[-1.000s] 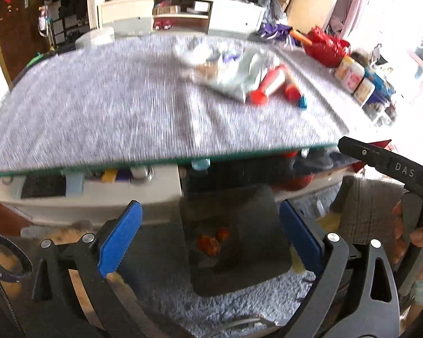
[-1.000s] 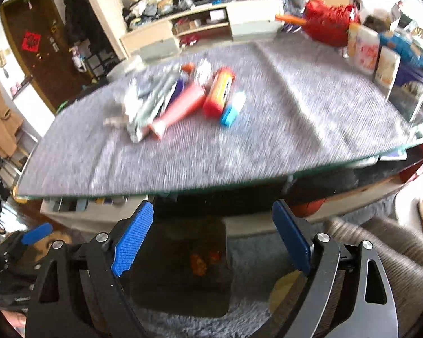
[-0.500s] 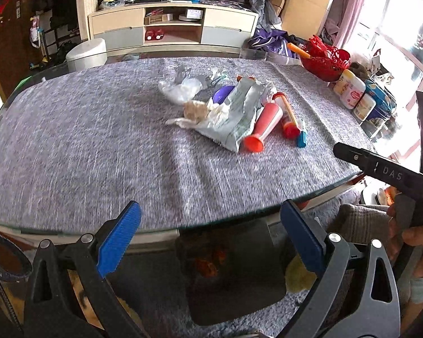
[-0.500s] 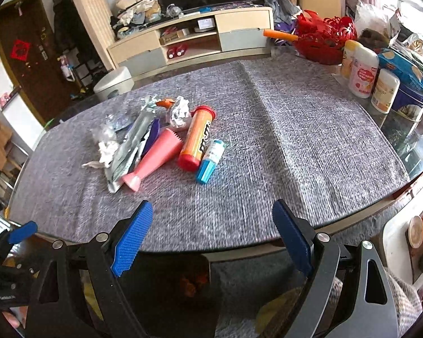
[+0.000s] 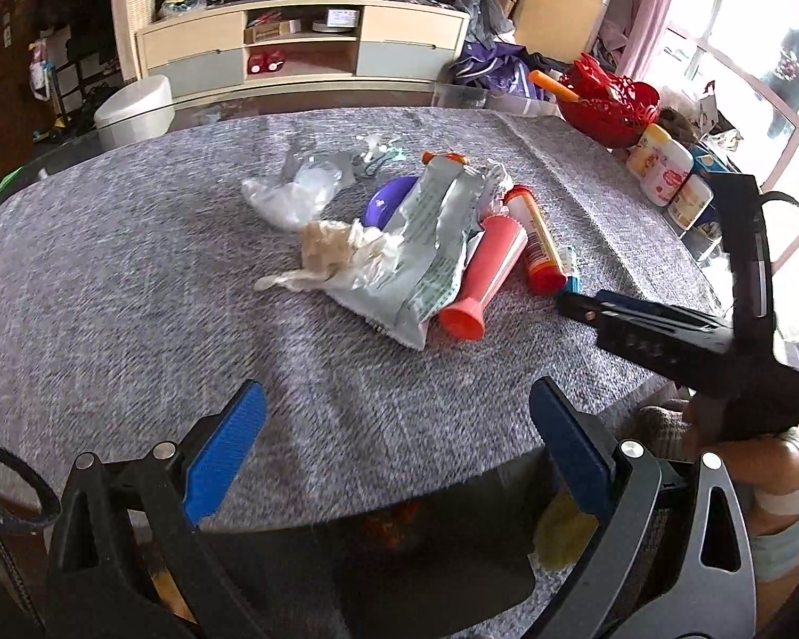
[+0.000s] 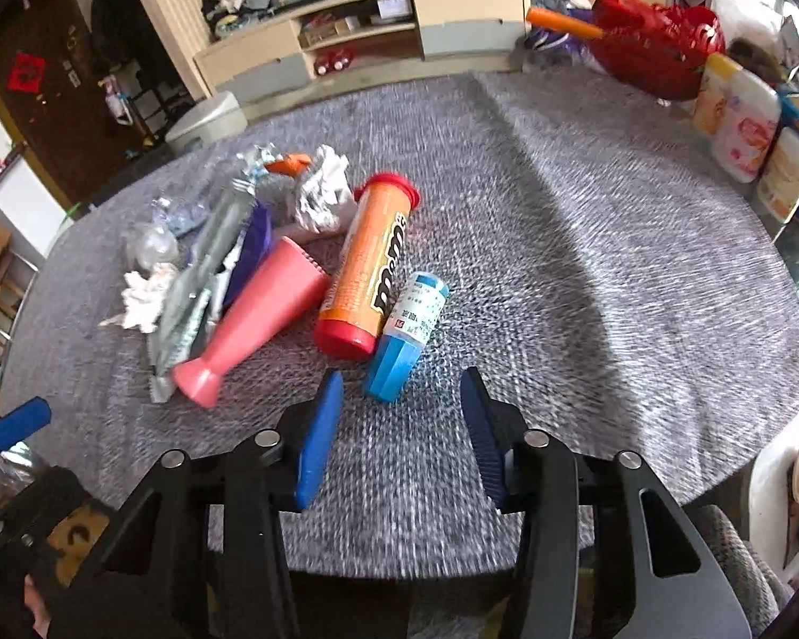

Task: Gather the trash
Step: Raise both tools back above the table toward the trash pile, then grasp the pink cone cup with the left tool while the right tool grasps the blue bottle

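Right claw (image 6: 399, 426) angled down, narrowing, empty, near blue tube (image 6: 407, 335).

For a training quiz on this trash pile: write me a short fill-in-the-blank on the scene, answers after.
1. The orange tube has caps of the colour ____.
2. Nearest the right claw lies the small ____ bottle.
3. The pink cone lies beside the orange tube, on the side towards the ____ pouch.
4. The trash lies on a ____ cloth.

Answers: red; blue; silver; grey
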The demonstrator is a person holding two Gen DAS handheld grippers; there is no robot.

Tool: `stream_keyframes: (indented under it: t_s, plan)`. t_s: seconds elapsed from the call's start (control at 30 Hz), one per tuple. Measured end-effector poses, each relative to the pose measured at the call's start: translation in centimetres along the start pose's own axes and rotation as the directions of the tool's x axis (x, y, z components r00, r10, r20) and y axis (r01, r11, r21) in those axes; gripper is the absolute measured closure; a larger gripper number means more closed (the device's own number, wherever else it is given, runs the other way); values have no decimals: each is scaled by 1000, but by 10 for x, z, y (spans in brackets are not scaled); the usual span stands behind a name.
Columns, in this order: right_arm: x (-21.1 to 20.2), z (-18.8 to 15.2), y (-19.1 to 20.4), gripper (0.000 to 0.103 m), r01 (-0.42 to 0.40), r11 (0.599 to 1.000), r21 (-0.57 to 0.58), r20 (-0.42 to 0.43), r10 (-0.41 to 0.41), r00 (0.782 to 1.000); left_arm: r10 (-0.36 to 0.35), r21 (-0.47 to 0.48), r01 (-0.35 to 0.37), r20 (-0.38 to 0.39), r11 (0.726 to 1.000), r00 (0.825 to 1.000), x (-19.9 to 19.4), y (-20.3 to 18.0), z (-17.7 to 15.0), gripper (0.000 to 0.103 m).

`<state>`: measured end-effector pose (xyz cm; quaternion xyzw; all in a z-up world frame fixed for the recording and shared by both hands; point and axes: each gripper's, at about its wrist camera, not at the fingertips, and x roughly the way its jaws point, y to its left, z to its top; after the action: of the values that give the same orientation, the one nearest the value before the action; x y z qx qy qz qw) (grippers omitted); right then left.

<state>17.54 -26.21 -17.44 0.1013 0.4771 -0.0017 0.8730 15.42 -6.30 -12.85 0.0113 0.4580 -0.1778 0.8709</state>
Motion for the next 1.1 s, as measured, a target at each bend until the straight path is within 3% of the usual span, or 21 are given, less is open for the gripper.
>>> stream_keyframes:
  t_s: [0.07, 0.23, 0.5, 0.7, 0.97, 1.1]
  plan:
    - [1, 2, -1, 60, 20, 1000, -9, 10, -20, 1000, 2, 16, -2, -3, 1000, 1000, 6, -3, 4, 12]
    - [3, 8, -14, 71, 27, 1000, 11, 19, -27, 999, -48, 63, 49, -18, 997, 999, 21, -18, 17, 33]
    - [3, 16, -28, 74, 5, 999, 37, 19, -6, 1000, -134, 155, 139, -44, 978, 990, 45, -50, 38, 61]
    - [7, 21, -35, 75, -21, 998, 54, 19, 20, 1000, -146, 168, 157, -78, 973, 986, 68, -57, 47, 64]
    - [11, 27, -37, 76, -44, 997, 57, 26, 43, 999, -108, 166, 125, -106, 978, 988, 93, -51, 54, 66]
    - [13, 28, -37, 84, -18, 999, 36, 39, 16, 999, -87, 193, 104, -96, 976, 992, 92, -56, 52, 67]
